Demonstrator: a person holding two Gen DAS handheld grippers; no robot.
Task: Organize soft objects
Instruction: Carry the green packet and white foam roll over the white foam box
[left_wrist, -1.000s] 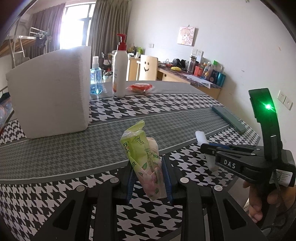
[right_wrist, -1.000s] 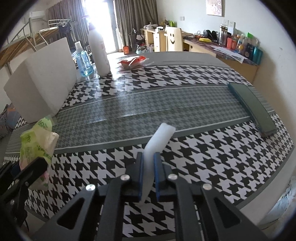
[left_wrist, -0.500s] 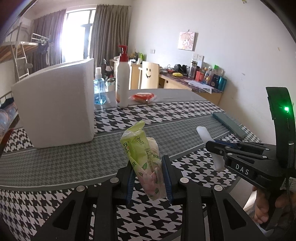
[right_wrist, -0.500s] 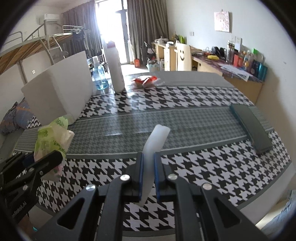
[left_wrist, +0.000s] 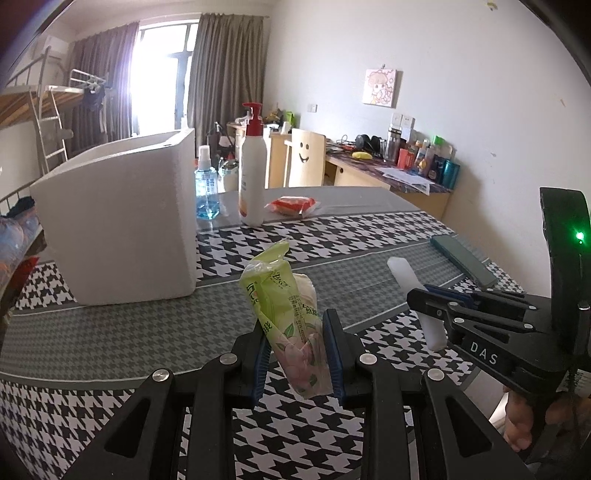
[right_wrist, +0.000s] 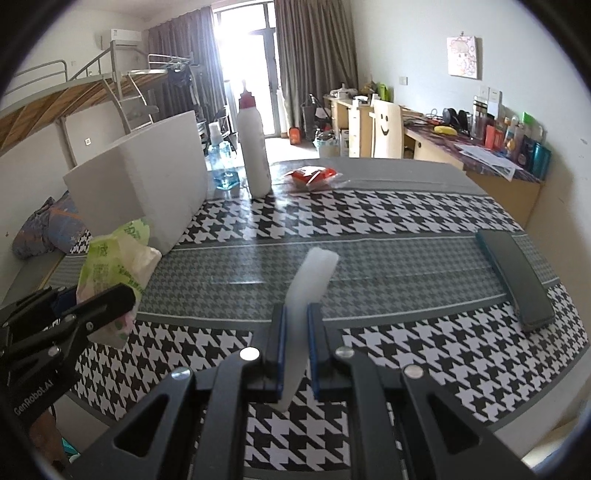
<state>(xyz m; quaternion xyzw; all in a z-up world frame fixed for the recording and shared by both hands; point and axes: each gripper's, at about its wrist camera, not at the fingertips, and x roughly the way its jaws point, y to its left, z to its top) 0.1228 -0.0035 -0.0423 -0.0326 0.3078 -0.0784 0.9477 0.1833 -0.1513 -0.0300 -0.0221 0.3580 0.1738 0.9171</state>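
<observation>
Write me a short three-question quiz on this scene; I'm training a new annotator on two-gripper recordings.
1. True or false: the left gripper is clamped on a green tissue pack.
2. What does the right gripper hold? A) blue spray bottle B) white foam strip C) dark flat case
3. Fill in: the red-pump lotion bottle stands between the blue spray bottle and the ____ packet.

Key
1. True.
2. B: the white foam strip sits between its pads.
3. Red: the red packet lies on the table.
</observation>
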